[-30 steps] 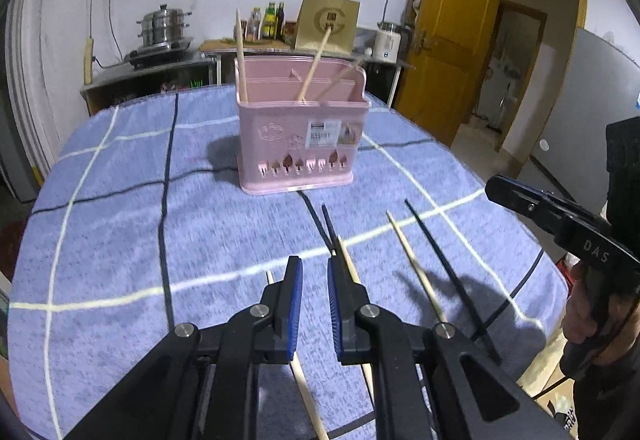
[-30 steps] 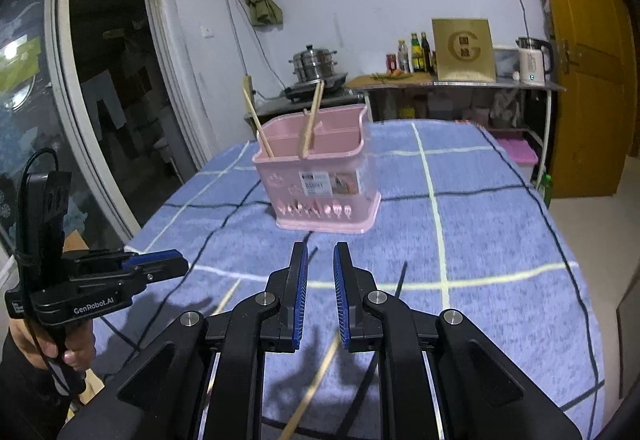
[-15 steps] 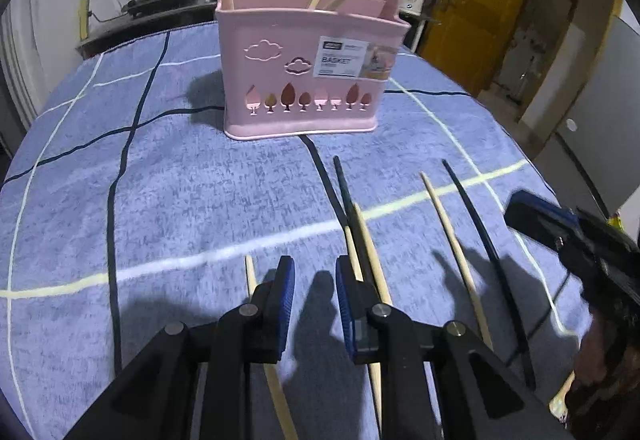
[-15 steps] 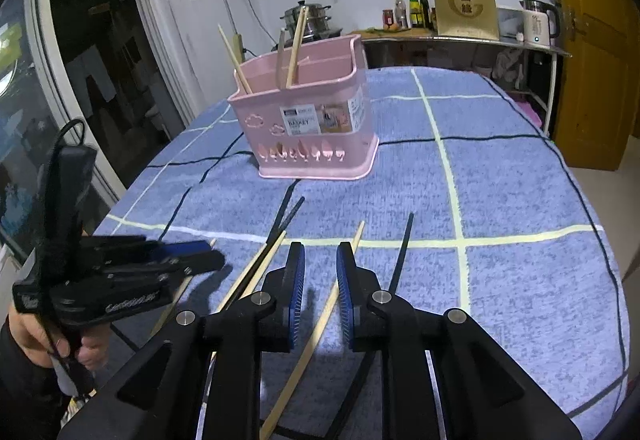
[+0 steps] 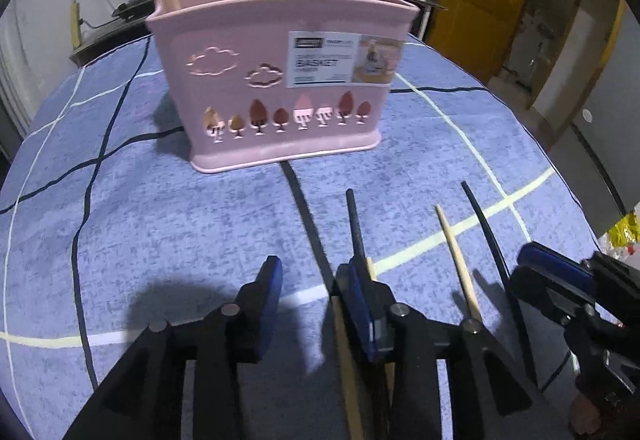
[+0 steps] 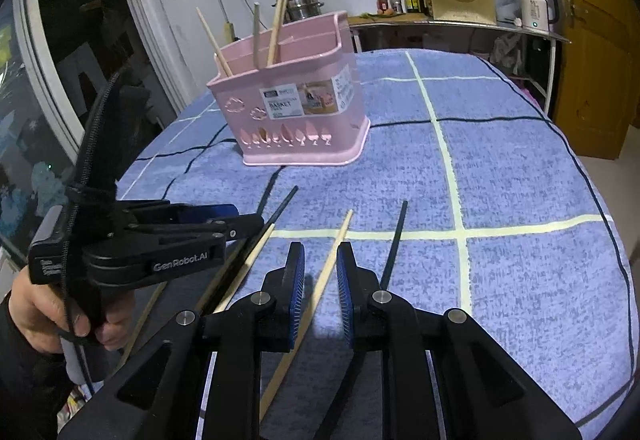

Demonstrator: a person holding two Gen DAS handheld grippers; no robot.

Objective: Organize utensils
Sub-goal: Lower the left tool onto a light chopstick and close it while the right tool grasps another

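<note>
Blue checked cloth covers the worktop (image 6: 520,168), and toward its far side stands a pink utensil basket (image 5: 280,88) with several wooden chopsticks already leaning upright in its compartments, which suggests it is the place everything is meant to go. Loose chopsticks lie side by side on the cloth between the basket and the person, tips toward the basket, so each can be approached lengthwise. The left gripper (image 5: 314,280) hangs low over them with its fingers spreading; nothing is pinched, and a wooden chopstick (image 5: 346,360) and a black one (image 5: 356,228) run along the inner face of its right-hand finger. The right gripper (image 6: 320,272) has its fingers slightly parted, straddling a light wooden chopstick (image 6: 340,240) without visibly pressing it, probably lined up for a pinch. Another black chopstick (image 6: 394,240) lies just beside it, near enough to be caught by mistake.
</note>
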